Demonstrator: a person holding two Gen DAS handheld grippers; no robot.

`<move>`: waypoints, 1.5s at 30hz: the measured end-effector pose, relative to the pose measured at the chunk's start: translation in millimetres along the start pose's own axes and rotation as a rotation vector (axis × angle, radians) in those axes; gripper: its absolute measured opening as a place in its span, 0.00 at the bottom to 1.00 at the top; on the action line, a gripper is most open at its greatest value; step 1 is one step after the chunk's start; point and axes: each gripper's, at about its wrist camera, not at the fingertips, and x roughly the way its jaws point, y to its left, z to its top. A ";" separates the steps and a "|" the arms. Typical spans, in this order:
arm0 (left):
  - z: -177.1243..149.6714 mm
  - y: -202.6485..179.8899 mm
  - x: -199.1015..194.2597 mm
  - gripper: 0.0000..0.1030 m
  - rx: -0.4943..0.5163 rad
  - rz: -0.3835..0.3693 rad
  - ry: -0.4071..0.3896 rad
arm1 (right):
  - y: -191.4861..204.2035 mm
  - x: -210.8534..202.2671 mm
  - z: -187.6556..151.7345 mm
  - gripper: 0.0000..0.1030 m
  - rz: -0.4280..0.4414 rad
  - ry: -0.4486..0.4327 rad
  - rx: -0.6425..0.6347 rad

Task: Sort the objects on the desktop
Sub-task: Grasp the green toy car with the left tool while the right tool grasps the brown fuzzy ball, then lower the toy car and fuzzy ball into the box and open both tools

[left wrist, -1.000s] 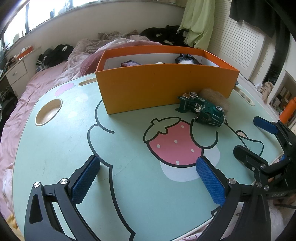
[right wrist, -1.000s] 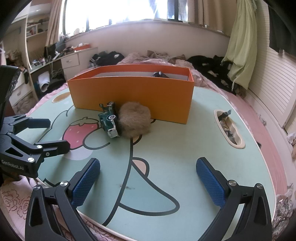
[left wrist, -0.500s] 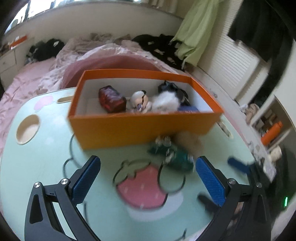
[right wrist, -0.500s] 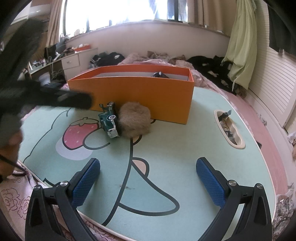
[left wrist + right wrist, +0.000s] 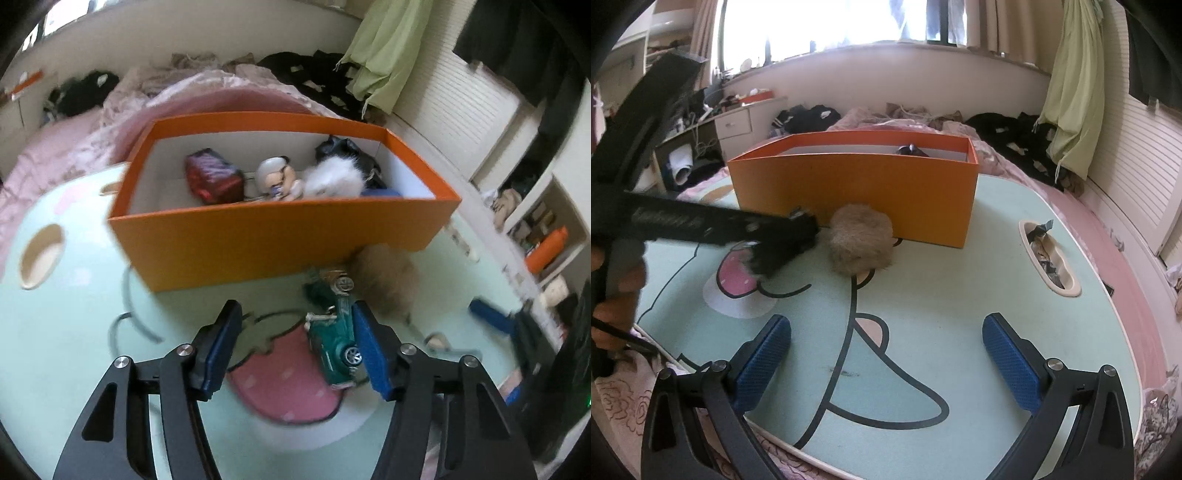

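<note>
A green toy car [image 5: 334,343] lies on the mint cartoon table [image 5: 74,350] in front of the orange box [image 5: 280,240]. My left gripper [image 5: 295,325] hangs over the car with its jaws closing. The car sits between the fingers beside the right pad [image 5: 369,350], while the left pad stands clear of it. From the right wrist view the left gripper [image 5: 783,243] is a dark blur that hides the car. A brown fluffy ball [image 5: 860,240] rests against the box front. My right gripper [image 5: 886,339] stands open over bare table near the front edge.
The box holds a dark red object [image 5: 214,177], a small figurine [image 5: 273,177] and a black-and-white fluffy thing [image 5: 336,177]. The table has a round cup recess [image 5: 38,258] on the left and a slot with wrappers [image 5: 1049,258] on the right. Pink bedding surrounds it.
My left gripper has risen and gone forward over the green car, tipping down so the box's inside shows, and its jaws have narrowed. The right gripper has stayed still.
</note>
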 end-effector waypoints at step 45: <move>-31.8 12.6 -18.3 0.24 0.028 0.081 -0.097 | 16.0 51.3 72.2 0.30 0.086 0.174 0.092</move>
